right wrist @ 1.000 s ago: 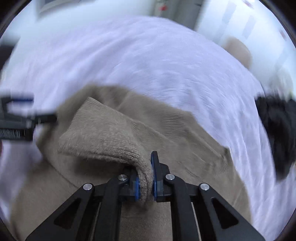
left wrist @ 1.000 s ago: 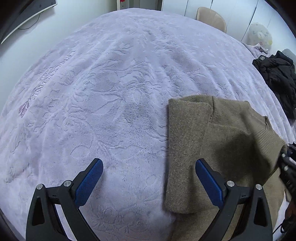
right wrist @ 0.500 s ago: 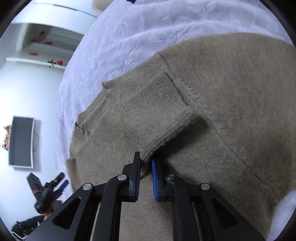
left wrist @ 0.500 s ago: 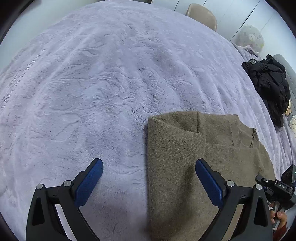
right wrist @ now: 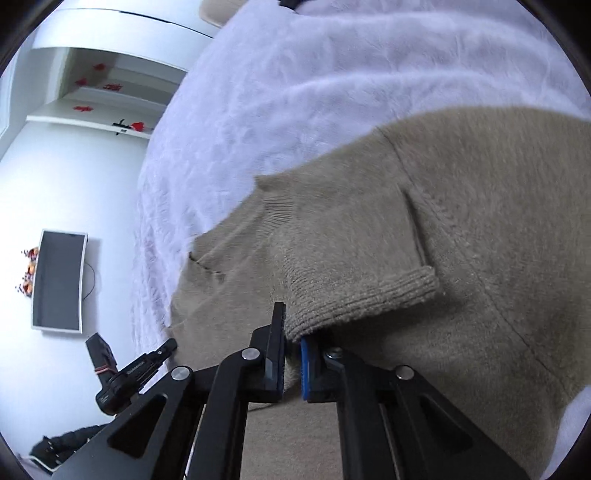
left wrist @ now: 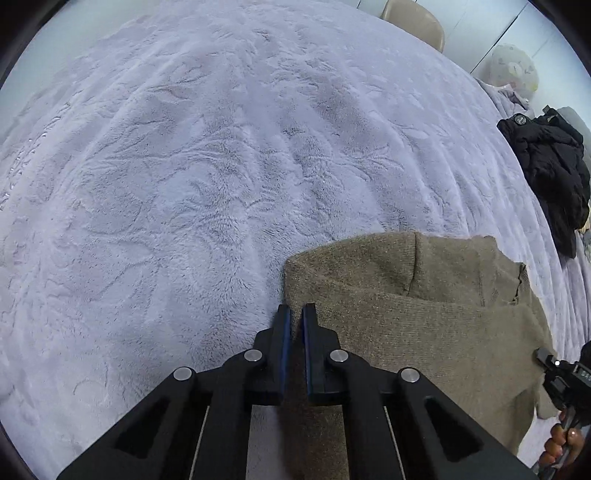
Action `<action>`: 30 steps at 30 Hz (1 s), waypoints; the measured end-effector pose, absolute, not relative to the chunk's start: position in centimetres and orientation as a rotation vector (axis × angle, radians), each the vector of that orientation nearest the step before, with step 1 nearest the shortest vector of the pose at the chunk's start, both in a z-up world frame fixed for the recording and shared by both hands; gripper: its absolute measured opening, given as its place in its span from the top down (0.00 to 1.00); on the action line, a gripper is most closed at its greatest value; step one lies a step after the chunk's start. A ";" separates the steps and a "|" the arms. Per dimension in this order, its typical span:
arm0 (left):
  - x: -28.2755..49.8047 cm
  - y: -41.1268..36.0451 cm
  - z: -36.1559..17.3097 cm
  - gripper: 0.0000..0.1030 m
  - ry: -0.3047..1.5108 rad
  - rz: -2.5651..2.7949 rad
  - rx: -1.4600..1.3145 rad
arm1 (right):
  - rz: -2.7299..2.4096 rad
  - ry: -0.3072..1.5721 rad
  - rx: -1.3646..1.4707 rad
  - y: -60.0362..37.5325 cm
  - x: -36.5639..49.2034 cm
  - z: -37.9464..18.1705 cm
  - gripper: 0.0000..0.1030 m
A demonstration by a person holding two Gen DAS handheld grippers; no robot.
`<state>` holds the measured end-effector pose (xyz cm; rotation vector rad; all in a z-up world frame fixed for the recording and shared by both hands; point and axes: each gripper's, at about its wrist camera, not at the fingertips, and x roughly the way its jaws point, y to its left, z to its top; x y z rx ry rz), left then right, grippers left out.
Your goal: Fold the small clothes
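Left wrist view looks steeply down on a pale lilac plush blanket [left wrist: 207, 177] with an embossed leaf pattern, and on it lies the olive-brown knit sweater [left wrist: 424, 332], partly folded, with one flap turned over its body. The left gripper [left wrist: 294, 314] has just snapped its jaws together and now stands closed down to a narrow slit right at the sweater's near left edge, its blue-lined fingers [left wrist: 284, 339] astride that edge; the knit edge appears to be pinched between them, though the fabric inside the slit is hard to make out. Beyond the sweater's far right corner a black jacket [left wrist: 550, 173] lies heaped on the blanket, well apart from it. Further back from the sweater a beige chair [left wrist: 413, 18] shows past the blanket's far rim. At the sweater's right border the other tool's black body and a hand [left wrist: 561, 443] around its handle come into sight.

From the right wrist view, rolled sideways, the right gripper [right wrist: 293, 328] is clamped on the ribbed cuff [right wrist: 365, 295] of the sweater's sleeve, the cuff folded across the sweater's body and its corner nipped between the narrow jaws. To the sweater's left a dark screen [right wrist: 57, 280] hangs on the white wall
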<state>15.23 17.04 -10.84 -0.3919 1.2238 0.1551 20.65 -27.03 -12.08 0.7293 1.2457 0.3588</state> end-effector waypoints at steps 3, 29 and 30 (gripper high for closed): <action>15.3 16.4 -11.8 0.93 1.221 0.153 -0.332 | 0.311 1.262 0.653 -27.3 20.1 -12.6 0.93; 8.1 10.3 -9.7 0.92 1.251 0.071 -0.273 | 0.349 1.364 0.657 -23.9 16.7 -13.9 0.41; 8.1 10.2 -9.7 0.92 1.249 0.075 -0.275 | 0.335 1.358 0.661 -23.8 16.9 -13.9 0.41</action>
